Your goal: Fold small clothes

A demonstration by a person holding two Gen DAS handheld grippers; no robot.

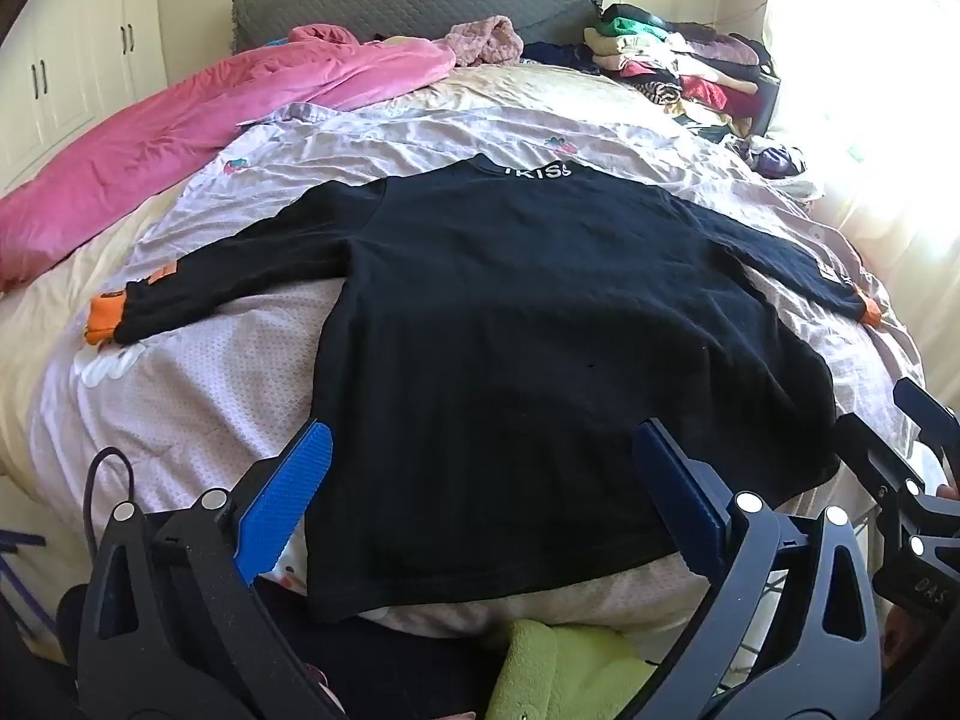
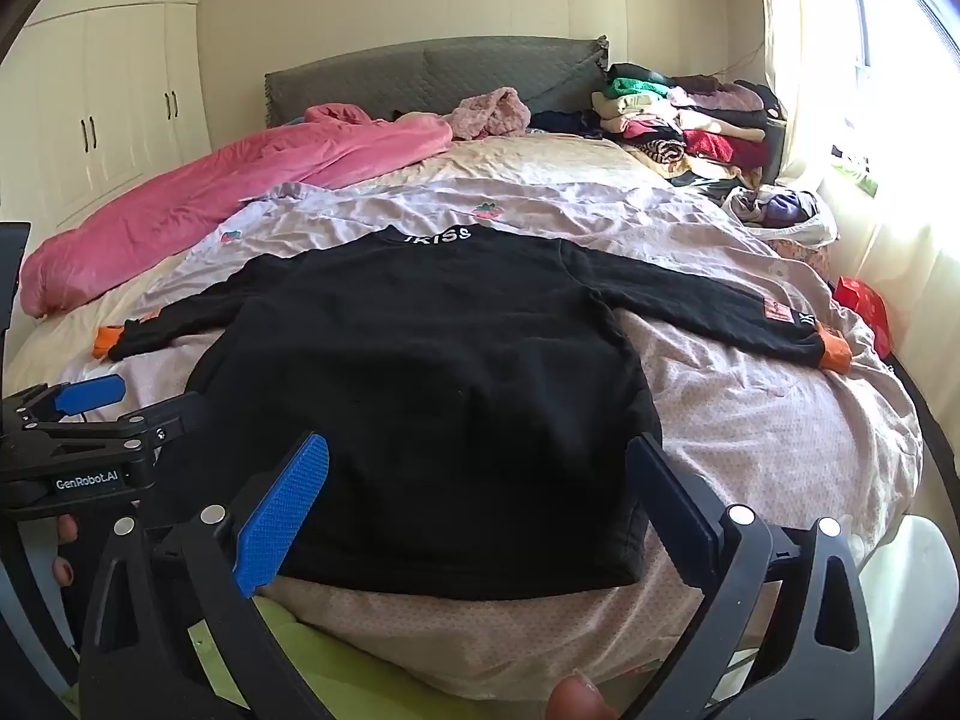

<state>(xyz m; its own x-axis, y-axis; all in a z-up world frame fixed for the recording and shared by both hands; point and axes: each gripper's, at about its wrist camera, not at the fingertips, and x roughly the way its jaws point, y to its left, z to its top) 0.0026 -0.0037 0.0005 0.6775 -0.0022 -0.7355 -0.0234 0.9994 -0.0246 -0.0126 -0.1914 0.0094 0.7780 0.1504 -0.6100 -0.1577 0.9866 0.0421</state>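
Both our left hand-held gripper (image 1: 480,480) and right hand-held gripper (image 2: 474,492) hang released; pinching the bedsheet (image 2: 750,420) along with the black shirt (image 1: 540,330) at lower centre could spoil the fold.

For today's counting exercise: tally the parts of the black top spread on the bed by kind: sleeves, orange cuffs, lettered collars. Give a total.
Sleeves: 2, left sleeve and right sleeve
Orange cuffs: 2, left orange cuff and right orange cuff
Lettered collar: 1
Total: 5 parts on one black top

Sunlight washes out the window (image 1: 870,60); collar lettering (image 1: 538,170) partly hidden.
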